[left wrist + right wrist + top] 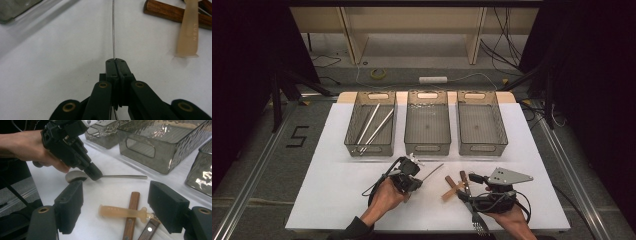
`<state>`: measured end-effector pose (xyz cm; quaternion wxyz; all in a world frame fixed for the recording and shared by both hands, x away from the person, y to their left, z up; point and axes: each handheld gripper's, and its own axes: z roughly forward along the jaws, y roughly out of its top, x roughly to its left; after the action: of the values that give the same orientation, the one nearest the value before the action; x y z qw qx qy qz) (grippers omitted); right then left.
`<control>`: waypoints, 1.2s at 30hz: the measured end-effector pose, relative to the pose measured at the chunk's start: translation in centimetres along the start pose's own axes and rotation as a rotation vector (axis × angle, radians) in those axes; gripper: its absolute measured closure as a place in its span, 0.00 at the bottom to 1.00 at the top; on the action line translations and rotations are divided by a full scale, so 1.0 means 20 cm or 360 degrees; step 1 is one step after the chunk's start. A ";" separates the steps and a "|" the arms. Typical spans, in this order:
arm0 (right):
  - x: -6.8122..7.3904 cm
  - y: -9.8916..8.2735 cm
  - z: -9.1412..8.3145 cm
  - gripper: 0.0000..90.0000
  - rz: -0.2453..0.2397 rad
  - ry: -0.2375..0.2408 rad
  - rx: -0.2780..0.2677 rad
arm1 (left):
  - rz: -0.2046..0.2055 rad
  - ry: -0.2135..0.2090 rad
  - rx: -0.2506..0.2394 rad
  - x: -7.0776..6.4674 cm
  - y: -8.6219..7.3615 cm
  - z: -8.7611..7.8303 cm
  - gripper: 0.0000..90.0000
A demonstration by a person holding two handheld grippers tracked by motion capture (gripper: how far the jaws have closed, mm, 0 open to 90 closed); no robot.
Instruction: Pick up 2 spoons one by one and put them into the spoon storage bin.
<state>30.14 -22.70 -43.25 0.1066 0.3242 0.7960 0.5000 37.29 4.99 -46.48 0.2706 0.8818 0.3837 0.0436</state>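
My left gripper [115, 60] is shut on the thin neck of a metal spoon [113, 27], which lies edge-on to it on the white table. In the right gripper view the spoon [125, 177] has its bowl beside the left gripper [96, 175] and its handle pointing toward the bins. In the high view the left gripper [414, 176] sits at centre front, with the spoon handle [433, 172] sticking out to its right. My right gripper [115, 207] stands open over a beige plastic handle [120, 211] crossed on a wooden-handled utensil [131, 215].
Three clear bins stand in a row at the back: the left bin [354, 131] holds long metal sticks, the middle bin [428, 146] and right bin [482, 146] look bare. A fork [479, 223] lies near the front edge under the right hand.
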 end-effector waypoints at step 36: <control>-0.01 0.00 0.00 0.33 0.0007 0.0002 -0.0012 | 0.0040 0.0020 -0.0375 0.14 0.25 -0.28 0.99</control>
<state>30.24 -22.85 -43.29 0.1063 0.3253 0.7934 0.5034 40.90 6.59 -39.43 0.3694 0.8484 0.3665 0.0973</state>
